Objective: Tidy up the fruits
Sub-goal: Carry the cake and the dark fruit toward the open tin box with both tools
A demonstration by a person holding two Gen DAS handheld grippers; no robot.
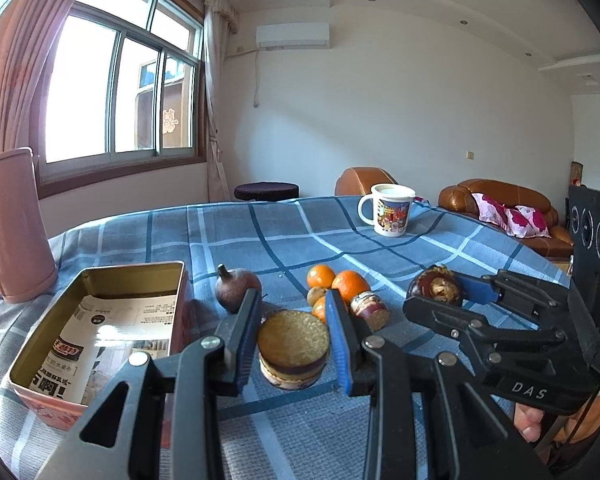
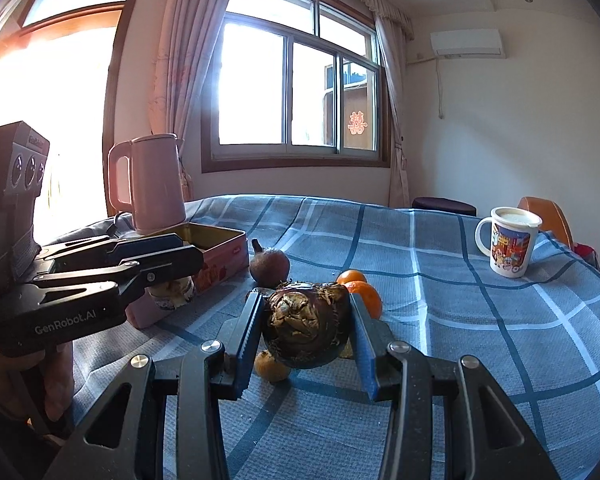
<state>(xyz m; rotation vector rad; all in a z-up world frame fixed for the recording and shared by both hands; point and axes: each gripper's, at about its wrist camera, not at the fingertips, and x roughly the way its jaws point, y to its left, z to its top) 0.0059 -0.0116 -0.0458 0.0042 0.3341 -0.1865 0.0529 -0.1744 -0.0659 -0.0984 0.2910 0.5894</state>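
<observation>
A table covered by a blue checked cloth point(image 1: 260, 232) carries everything. At its left edge a pink plastic kettle point(image 1: 14, 224) is seen, cut off by the frame in the left wrist view, and just beside it stands an open gold-lined rectangular tin with pink outer walls point(image 1: 100, 280), its floor lined with printed paper whose text cannot be read. Right of the tin, near the middle of the cloth, a dull brown pomegranate-like fruit with a pointed crown point(image 1: 236, 286) lies alone. The left gripper point(image 1: 292, 342) is closed on a short round slice with a yellowish cut top and a dark purple skin point(image 1: 293, 350), which is pressed between both blue pads and held clear of the cloth. Behind it a cluster of small orange mandarins point(image 1: 340, 282) is partly hidden by the right-hand finger, and a purple-skinned cut piece point(image 1: 370, 308) lies touching that finger's far side; what it is cannot be told. Further right, the right gripper point(image 2: 306, 322) is clamped on a dark brown, rough, husked round fruit point(image 2: 306, 316), which hides most of a small yellow-brown fruit point(image 2: 271, 367) below it. Toward the far right edge a white printed mug point(image 1: 390, 210) stands well apart. A fingertip point(image 1: 530, 424) is glimpsed under the right gripper's frame.
</observation>
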